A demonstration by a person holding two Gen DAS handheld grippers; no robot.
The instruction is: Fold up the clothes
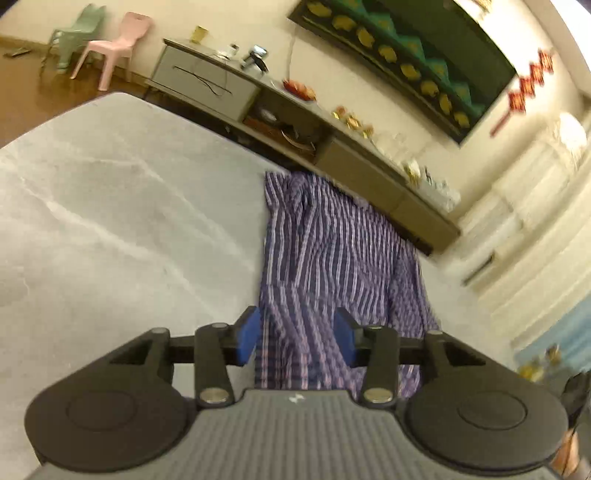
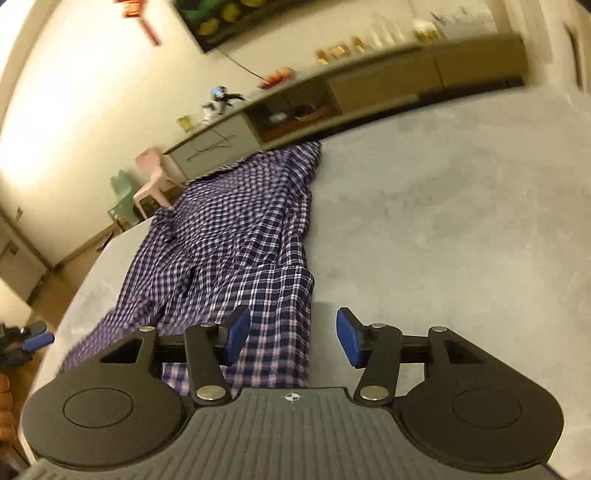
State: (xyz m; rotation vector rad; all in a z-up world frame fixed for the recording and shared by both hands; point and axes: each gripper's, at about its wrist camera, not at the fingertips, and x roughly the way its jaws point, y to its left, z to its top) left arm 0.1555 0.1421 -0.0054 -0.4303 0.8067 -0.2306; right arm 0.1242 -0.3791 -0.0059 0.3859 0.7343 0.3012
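A purple, navy and white checked garment (image 1: 332,258) lies stretched lengthwise on a grey marbled table (image 1: 110,221), its far end at the table's far edge. My left gripper (image 1: 297,338) is open just above the garment's near end, blue pads apart, cloth showing between them. In the right wrist view the same garment (image 2: 236,240) runs from the far edge toward me, rumpled on its left side. My right gripper (image 2: 293,336) is open over the garment's near right edge, its left pad above cloth, its right pad above bare table (image 2: 443,221). The other gripper (image 2: 33,341) shows at the left edge.
A long low cabinet (image 1: 295,110) with clutter stands along the wall beyond the table. A pink chair (image 1: 114,48) and a green chair (image 1: 77,29) stand on the wooden floor at far left. A dark wall hanging (image 1: 406,48) is above the cabinet.
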